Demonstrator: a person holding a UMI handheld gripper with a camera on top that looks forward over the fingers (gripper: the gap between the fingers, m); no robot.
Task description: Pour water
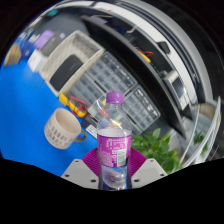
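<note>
— What is the tool (113,172) gripping?
— A clear water bottle (113,140) with a purple cap (114,98) and a pink label, pressed between both pads (92,158), upright.
— And around it?
— A beige mug (64,128) stands on the blue bench (25,110) beside the bottle. A keyboard (110,80) lies beyond, and what seems a green plant (160,148) sits on the other side.

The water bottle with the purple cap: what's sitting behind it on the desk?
Behind the water bottle, held between the gripper fingers, lies a keyboard. A mug stands to one side, green leaves to the other. The bottle covers whatever is directly behind it.
</note>
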